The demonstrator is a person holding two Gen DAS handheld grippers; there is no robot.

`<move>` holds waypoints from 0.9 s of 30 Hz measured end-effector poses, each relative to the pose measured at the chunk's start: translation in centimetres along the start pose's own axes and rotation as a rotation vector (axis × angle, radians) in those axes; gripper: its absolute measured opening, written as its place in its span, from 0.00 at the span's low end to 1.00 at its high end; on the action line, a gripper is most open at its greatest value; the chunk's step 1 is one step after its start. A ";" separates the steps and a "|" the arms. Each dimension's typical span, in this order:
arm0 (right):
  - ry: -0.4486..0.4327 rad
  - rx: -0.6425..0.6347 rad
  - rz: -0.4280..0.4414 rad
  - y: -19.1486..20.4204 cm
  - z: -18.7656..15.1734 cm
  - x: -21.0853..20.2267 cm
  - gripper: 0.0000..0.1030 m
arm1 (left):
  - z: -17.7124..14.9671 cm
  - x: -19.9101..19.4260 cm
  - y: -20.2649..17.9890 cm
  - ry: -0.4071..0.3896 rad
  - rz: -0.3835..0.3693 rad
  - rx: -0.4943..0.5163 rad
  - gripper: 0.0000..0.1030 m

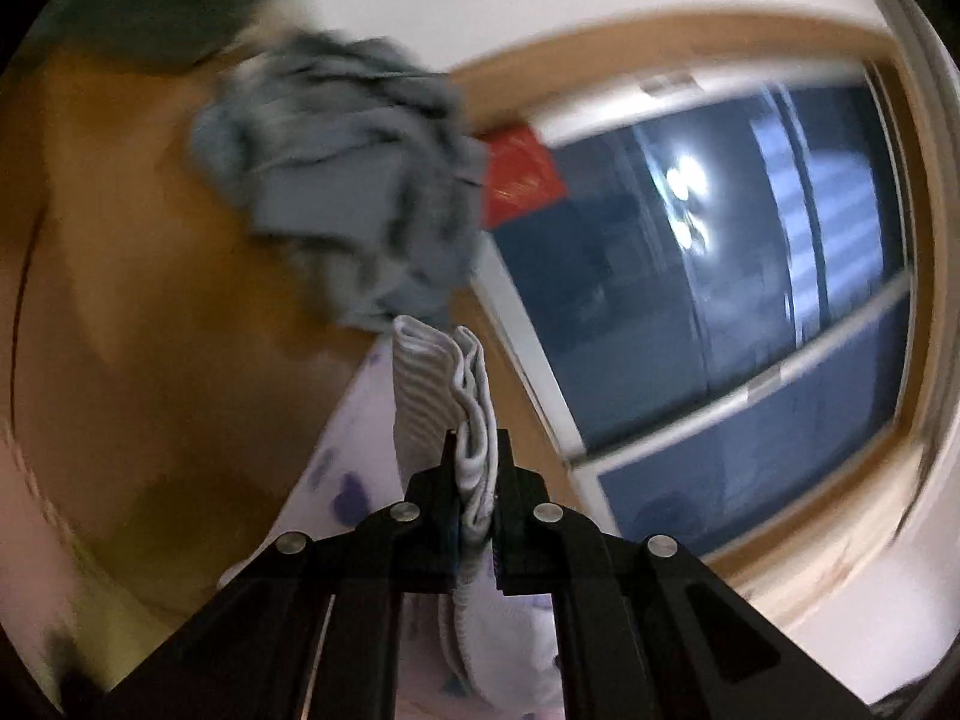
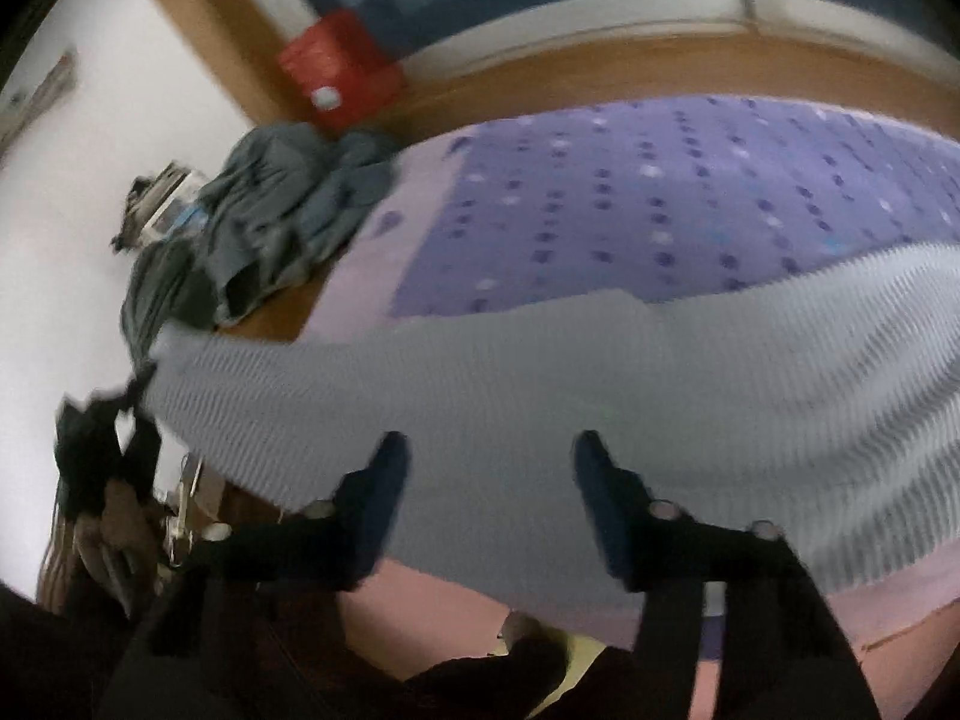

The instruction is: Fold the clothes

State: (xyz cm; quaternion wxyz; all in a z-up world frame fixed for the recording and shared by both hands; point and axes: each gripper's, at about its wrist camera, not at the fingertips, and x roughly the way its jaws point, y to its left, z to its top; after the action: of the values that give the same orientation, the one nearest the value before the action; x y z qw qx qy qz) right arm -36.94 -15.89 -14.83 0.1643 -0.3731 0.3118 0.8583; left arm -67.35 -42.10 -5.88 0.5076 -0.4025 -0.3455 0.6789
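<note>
Midway, seemingly — the left gripper [image 1: 474, 456] clamps the pale ribbed garment's [image 2: 540, 372] bunched edge, the right gripper [image 2: 489, 450] gapes empty; grey clothes [image 2: 264, 210] at ten o'clock lie crumpled.

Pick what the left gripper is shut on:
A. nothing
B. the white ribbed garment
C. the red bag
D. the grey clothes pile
B: the left gripper pinches a bunched edge of the white ribbed garment; the grey pile lies beyond it, untouched.
</note>
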 end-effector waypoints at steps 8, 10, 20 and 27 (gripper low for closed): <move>-0.137 0.171 -0.126 -6.5 -2.8 -5.1 0.07 | 0.8 3.7 -10.3 0.083 -0.117 0.244 0.06; -0.166 0.192 -0.160 -9.5 -2.9 -6.7 0.06 | 0.3 5.0 -13.5 0.082 -0.146 0.298 0.06; -0.043 -0.208 -0.167 -14.5 -0.9 -2.1 0.10 | -8.4 8.0 -26.5 -0.131 -0.139 0.433 0.06; -0.117 -0.245 0.116 -19.8 -0.5 -10.3 0.10 | -16.1 11.1 -34.1 -0.165 -0.102 0.511 0.06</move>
State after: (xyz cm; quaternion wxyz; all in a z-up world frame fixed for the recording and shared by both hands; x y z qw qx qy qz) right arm -19.61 -1.82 -15.61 0.0855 -0.3209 0.2159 0.9182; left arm -40.61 -22.02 14.85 0.5964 -0.1870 -0.2231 0.7480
